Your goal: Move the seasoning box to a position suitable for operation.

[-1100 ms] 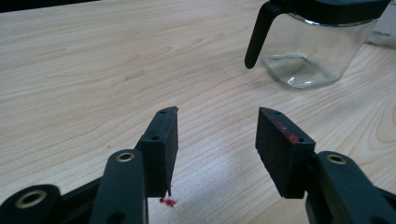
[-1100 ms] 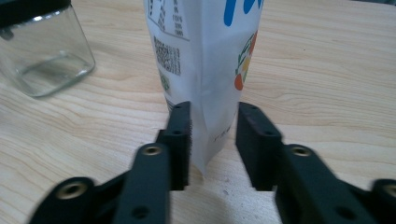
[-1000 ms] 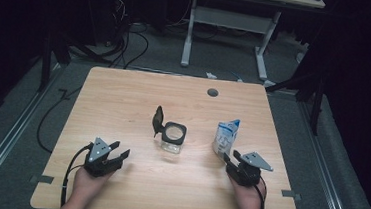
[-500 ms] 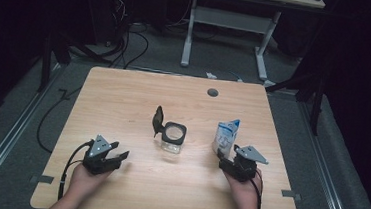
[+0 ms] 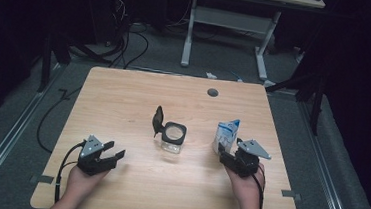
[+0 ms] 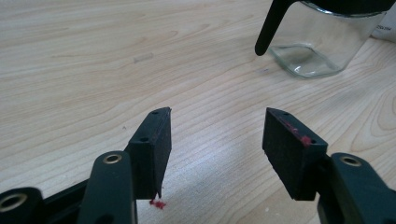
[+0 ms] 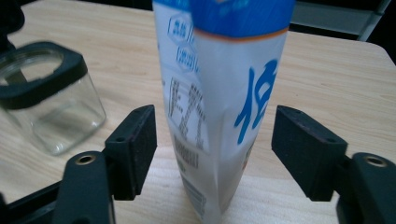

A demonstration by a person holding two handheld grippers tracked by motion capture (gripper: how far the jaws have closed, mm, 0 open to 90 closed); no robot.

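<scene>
Table: a light wooden table (image 5: 123,99) with rounded corners bears everything; a small grey round cap (image 5: 212,92) sits in its far part.

Carton: a white and blue paper carton with blue lettering (image 5: 227,134) stands upright on the right half of the table, just in front of the right gripper. In the right gripper view the carton (image 7: 219,93) rises between the two black jaws, with a gap of bare wood on either side, so neither pad touches it.

Jar: a clear square glass jar with a black rim (image 5: 173,137) stands upright near the middle of the table, left of the carton and apart from it. Its black hinged lid (image 5: 159,118) is flipped up at the jar's left side. In the left gripper view the jar (image 6: 322,51) stands ahead and to the right, well clear of the jaws.

Right gripper: the black two-jaw gripper in the person's right hand (image 5: 226,153) points at the carton's base. Its jaws have just been opening and now stand spread wide, with the carton between them but not pinched.

Left gripper: the black two-jaw gripper in the person's left hand (image 5: 114,151) sits low over the near left part of the table, well apart from the jar. Its jaws have just been opening and are spread, with only bare wood between them. Red flecks mark its pads (image 6: 289,149).
</scene>
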